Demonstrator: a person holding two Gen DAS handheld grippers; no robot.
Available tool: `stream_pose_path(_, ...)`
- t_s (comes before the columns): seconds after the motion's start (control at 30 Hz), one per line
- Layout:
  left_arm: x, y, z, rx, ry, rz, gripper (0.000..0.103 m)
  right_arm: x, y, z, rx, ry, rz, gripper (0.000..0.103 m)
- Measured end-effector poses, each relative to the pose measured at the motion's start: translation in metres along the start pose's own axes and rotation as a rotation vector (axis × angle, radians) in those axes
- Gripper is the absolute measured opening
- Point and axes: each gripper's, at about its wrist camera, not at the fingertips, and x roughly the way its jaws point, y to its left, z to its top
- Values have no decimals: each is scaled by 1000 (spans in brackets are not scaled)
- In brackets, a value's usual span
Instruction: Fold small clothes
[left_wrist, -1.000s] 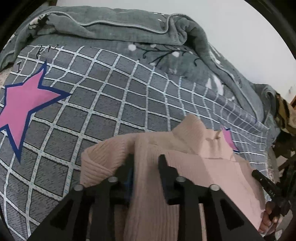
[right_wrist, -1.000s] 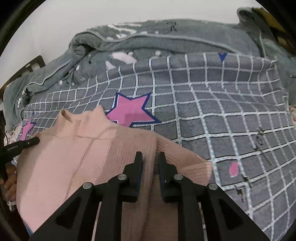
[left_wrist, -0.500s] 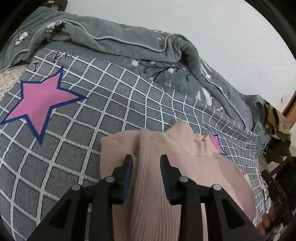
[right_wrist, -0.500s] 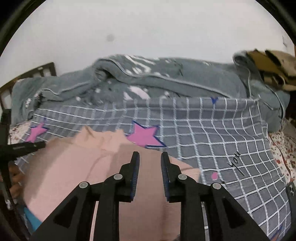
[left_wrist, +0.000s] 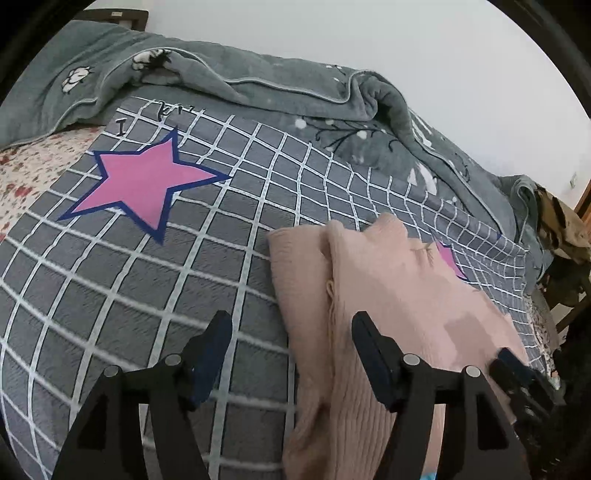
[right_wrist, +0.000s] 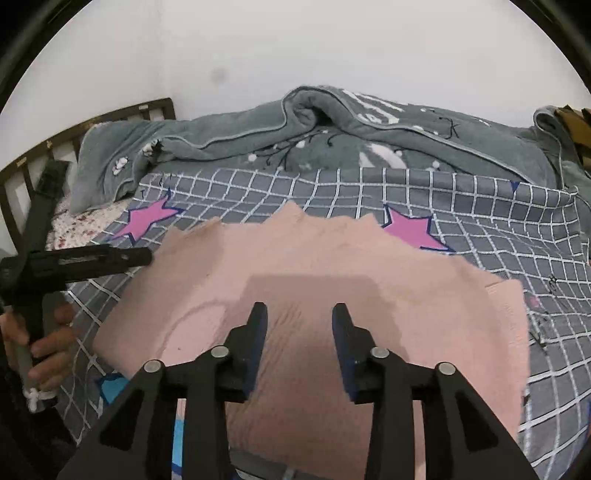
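Note:
A pale pink knit sweater (left_wrist: 399, 295) lies flat on the grey checked bedspread (left_wrist: 147, 288), collar toward the far side; it also shows in the right wrist view (right_wrist: 332, 266). My left gripper (left_wrist: 291, 332) is open and empty, hovering above the sweater's left edge, left finger over the bedspread. My right gripper (right_wrist: 299, 321) is open and empty, raised above the sweater's lower middle. The left gripper's body (right_wrist: 74, 260) appears at the left in the right wrist view, and the right gripper's body (left_wrist: 524, 384) at the lower right in the left wrist view.
A rumpled grey blanket (right_wrist: 332, 136) lies along the back of the bed by the white wall. Pink stars (left_wrist: 144, 188) mark the bedspread. A dark wooden headboard (right_wrist: 74, 129) stands at the left. Camouflage clothing (left_wrist: 561, 229) hangs at the right. A blue item (right_wrist: 110, 387) shows under the sweater's near edge.
Both grippers have opened and let go of the sweater's folded-in sides, then lifted and drawn back. The sweater now lies flat on the bed.

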Motion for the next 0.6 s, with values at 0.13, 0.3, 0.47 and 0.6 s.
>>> stream_pose_path(0.13,-4,4,-5,-10,5,-34,68,20,9,-5,16,33,-73,36)
stream_pose_path(0.3,-1,7,-10,5,22,-45,68,34,11,-5,19,38,-161,36)
stream_pose_path(0.47,3,9,-9,-12,38,-77,68,46,9,-1,22,57,-199,36)
stream_pose_path(0.6,6,9,-10,-19,54,-102,68,48,10,-1,14,63,-204,36)
